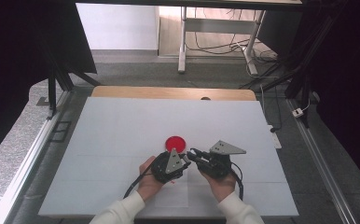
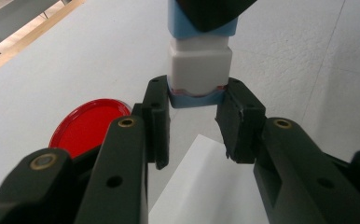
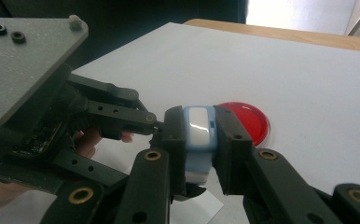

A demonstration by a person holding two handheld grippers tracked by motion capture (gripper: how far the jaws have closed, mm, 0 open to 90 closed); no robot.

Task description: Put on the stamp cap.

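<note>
In the high view, the left tool and right tool are met above the table, near a red lid. In the left gripper view, a blue-and-white block is touched at its blue end by the left tool's part-open jaws. In the right gripper view, the block is clamped by the right tool; a handover is judged midway, release outstanding.

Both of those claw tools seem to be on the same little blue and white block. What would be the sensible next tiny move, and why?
Probably the left gripper should close a little more. The right gripper already clamps the blue and white block, while the left one's pads sit at the block's blue end with space showing behind them. Once both grip firmly, a handover or pull above the table becomes safe.
</note>
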